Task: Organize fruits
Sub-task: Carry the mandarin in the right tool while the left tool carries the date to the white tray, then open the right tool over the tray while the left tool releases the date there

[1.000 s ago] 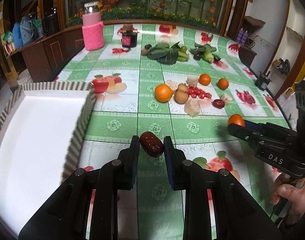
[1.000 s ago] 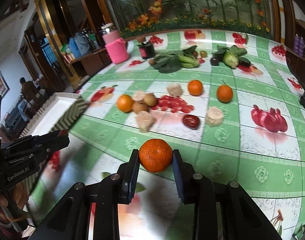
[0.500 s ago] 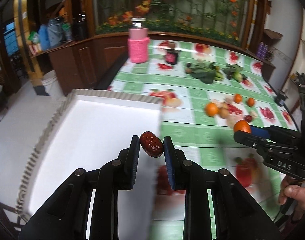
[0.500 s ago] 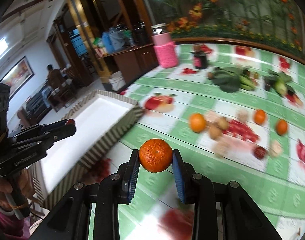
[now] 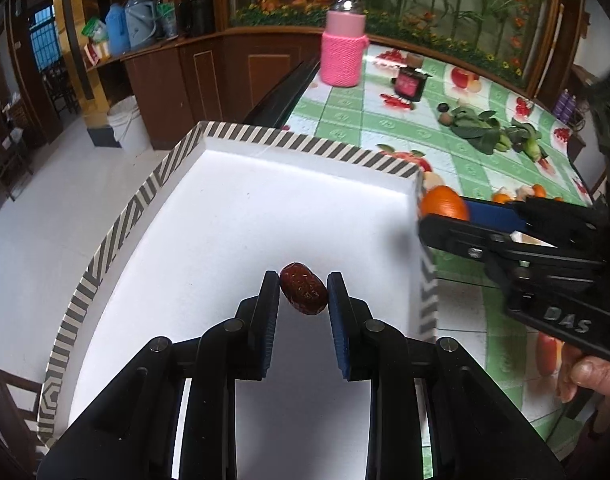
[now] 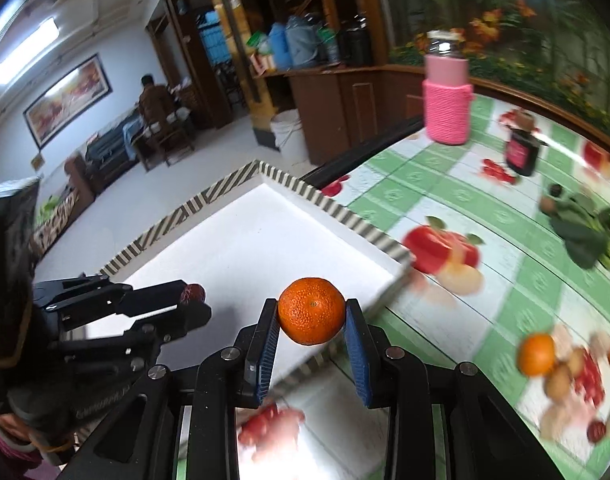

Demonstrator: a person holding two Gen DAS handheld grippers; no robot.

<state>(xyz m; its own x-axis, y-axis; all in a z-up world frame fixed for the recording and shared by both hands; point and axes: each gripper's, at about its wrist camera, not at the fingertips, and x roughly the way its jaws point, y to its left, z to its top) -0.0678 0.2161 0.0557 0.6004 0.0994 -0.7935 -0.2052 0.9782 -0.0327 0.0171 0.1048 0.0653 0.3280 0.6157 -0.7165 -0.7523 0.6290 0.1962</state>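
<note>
The red date (image 5: 304, 294) is clamped between the pads of the left claw (image 5: 303, 300) and hangs above the white floor of the striped-rim tray (image 5: 305, 145), toward the tray's 5 o'clock region in the left wrist view. The orange (image 6: 311, 311) is clamped in the right claw (image 6: 312, 322); in the right wrist view it sits over the tray's 4 o'clock rim, not yet clearly inside.

One second ago both claws were above the green fruit-print desk (image 5: 389, 126), with the tray off at 9 o'clock. Both have since travelled across to the tray with grips unchanged.

Judgement: transport is nearly complete. The date appears ready for release over bare tray floor. The orange probably needs to travel further inward before release, or it may strike the rim.

Remaining fruit (image 6: 537, 354) lies on the desk at 3 o'clock in the right wrist view, beyond it leafy greens (image 6: 585, 236) and a pink-sleeved jar (image 6: 447, 114).
</note>
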